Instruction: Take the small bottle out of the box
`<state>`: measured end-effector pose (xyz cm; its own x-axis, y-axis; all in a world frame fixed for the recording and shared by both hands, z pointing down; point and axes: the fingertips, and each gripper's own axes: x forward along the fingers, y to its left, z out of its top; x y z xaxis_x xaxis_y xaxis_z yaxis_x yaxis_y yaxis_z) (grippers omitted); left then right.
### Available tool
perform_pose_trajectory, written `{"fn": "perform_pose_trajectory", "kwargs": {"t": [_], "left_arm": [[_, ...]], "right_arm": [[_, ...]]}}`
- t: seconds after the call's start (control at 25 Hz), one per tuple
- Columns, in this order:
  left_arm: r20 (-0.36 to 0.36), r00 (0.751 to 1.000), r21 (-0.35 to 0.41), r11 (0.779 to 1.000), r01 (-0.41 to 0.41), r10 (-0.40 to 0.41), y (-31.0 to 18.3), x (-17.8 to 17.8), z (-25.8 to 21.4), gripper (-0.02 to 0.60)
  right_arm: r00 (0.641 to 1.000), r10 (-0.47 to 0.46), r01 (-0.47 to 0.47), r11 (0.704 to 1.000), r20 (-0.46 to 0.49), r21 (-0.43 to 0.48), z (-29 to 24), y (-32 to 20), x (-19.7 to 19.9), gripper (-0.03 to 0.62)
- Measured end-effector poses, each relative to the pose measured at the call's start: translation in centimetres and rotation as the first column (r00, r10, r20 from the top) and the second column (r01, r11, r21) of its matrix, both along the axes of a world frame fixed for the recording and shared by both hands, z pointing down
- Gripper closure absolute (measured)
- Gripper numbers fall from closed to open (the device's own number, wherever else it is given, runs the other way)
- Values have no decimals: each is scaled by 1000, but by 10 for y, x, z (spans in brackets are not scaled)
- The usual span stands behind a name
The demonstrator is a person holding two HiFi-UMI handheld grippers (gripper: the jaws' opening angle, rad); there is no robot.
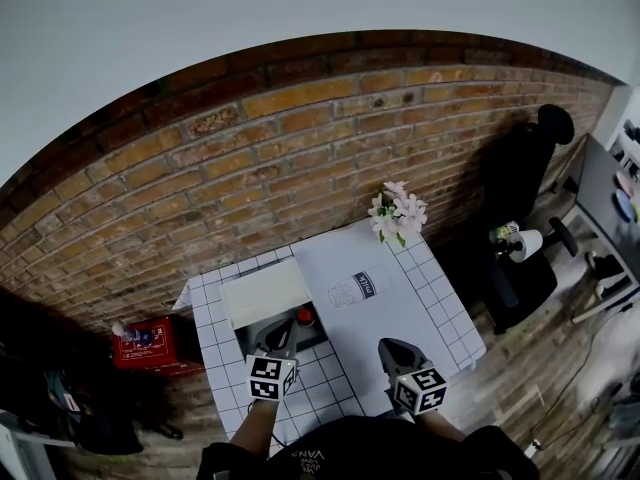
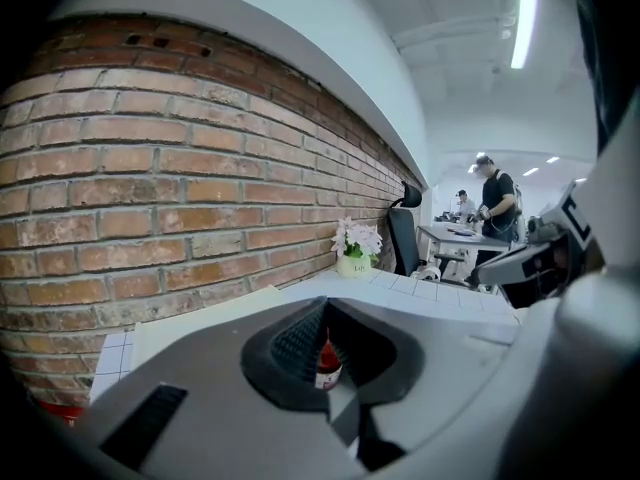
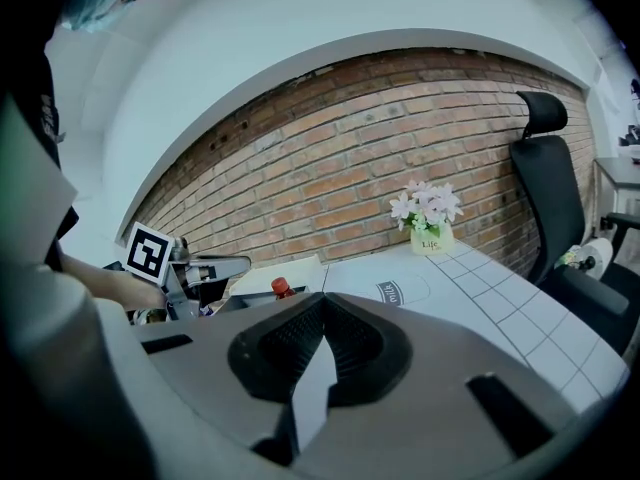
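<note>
A small bottle with a red cap (image 1: 305, 317) stands upright in an open box whose white lid (image 1: 265, 292) is folded back toward the brick wall. My left gripper (image 1: 283, 331) hovers at the box's near side, shut, with nothing between its pads. In the left gripper view the bottle (image 2: 327, 361) shows just beyond the shut left gripper (image 2: 325, 340), apart from it. My right gripper (image 1: 389, 349) is over the table's front, right of the box, shut and empty. The right gripper view shows the red cap (image 3: 283, 288) past the right gripper (image 3: 322, 330).
A white tiled table (image 1: 445, 313) carries a sheet printed with a milk bottle (image 1: 357, 288) and a pot of pink flowers (image 1: 397, 213) by the brick wall. A black office chair (image 1: 525, 203) stands right of it, and a red box (image 1: 145, 346) lies on the floor to the left.
</note>
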<state>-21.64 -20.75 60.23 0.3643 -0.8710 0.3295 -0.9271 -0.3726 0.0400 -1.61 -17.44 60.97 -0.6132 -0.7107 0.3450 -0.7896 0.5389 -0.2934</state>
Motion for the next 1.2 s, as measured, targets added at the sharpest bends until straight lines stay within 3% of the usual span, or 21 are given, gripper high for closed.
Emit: {"fn": "perform_pose_trajectory", "kwargs": {"t": [0.68,1.2], "left_arm": [[16,999,-132,991,-28,31,-12,3,54,566],[9,998,-183,982,-53,55,-22,12,75,392]], "right_arm": [[996,92,-93,995,-20,-41,12,13,21,595],[992,125,-126,991,-30,-51,19,16,30,595]]}}
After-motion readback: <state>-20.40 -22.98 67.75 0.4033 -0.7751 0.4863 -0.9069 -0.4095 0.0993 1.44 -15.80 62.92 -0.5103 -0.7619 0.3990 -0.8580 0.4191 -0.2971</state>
